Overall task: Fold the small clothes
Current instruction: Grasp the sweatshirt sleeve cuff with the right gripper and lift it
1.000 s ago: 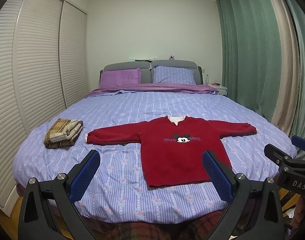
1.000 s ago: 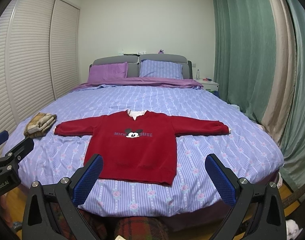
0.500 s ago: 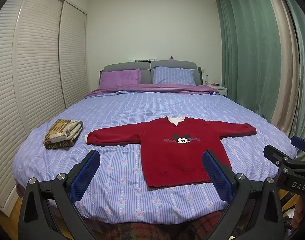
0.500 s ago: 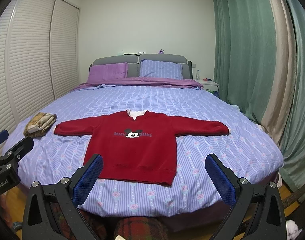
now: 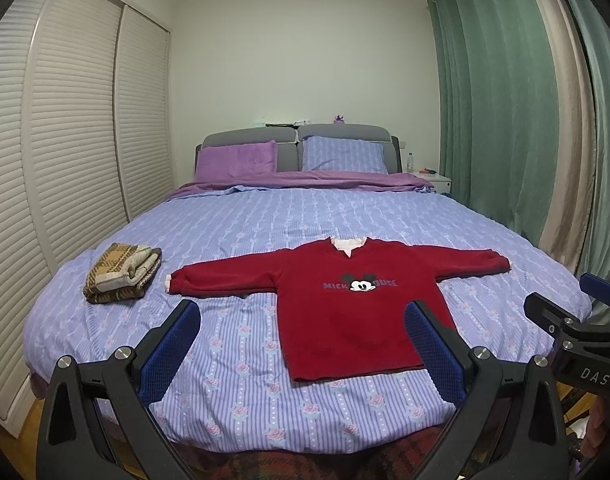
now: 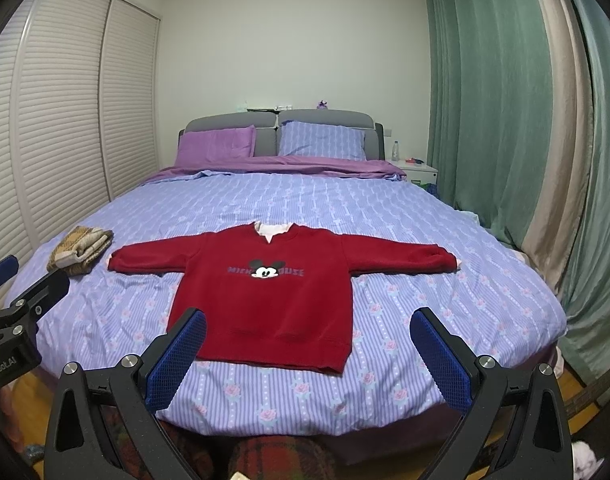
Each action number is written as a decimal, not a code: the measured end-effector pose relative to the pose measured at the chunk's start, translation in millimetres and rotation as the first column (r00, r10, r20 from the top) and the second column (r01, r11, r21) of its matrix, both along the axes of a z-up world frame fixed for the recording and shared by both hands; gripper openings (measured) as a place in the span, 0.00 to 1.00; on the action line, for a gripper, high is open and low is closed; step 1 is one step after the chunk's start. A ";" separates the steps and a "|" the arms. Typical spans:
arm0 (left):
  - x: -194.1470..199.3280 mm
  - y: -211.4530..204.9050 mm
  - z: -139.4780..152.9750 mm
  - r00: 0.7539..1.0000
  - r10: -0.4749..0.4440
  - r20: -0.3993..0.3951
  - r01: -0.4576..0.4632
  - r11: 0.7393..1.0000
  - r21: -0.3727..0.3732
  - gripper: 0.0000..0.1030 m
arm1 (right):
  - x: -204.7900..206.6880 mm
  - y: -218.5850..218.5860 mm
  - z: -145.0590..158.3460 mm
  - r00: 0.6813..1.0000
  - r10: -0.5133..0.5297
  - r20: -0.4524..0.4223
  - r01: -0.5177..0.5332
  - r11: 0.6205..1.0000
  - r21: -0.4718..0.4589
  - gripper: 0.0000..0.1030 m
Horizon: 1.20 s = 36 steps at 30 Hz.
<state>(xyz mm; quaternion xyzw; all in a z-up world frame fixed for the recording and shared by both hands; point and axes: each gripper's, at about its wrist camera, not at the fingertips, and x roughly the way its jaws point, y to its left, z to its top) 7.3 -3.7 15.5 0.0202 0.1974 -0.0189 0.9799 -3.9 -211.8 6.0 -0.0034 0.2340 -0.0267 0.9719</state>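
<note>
1. The red sweater lay flat and face-up on the bed, near the foot edge, sleeves spread out to both sides.
2. Both tongs, left and right, hung spread wide and empty, short of the bed.
3. The first fold likely wanted a grip on a cuff, each sleeve carried across the chest without dragging the body.
4. The collar pointed toward the headboard and the hem toward the tongs.
5. With sleeves out, the long axis ran across the bed.
6. A folded plaid piece sat well to the left.
</note>
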 end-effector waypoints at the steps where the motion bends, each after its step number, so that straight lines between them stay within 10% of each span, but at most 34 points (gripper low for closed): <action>1: 0.9 -0.3 -0.6 1.000 0.000 -0.001 0.000 1.000 0.000 1.00 | 0.1 -0.1 0.0 1.000 0.000 -0.001 0.000 1.000 0.000 1.00; 17: 108.3 -46.7 -17.8 0.996 -0.072 -0.049 0.072 0.997 0.007 1.00 | 80.9 -46.4 -19.4 0.990 -0.136 -0.042 0.137 0.990 0.018 1.00; 36: 354.6 -251.1 -84.3 0.913 -0.329 -0.242 0.339 0.941 -0.003 1.00 | 269.3 -243.6 -100.1 0.858 -0.480 -0.186 0.510 0.839 0.190 0.95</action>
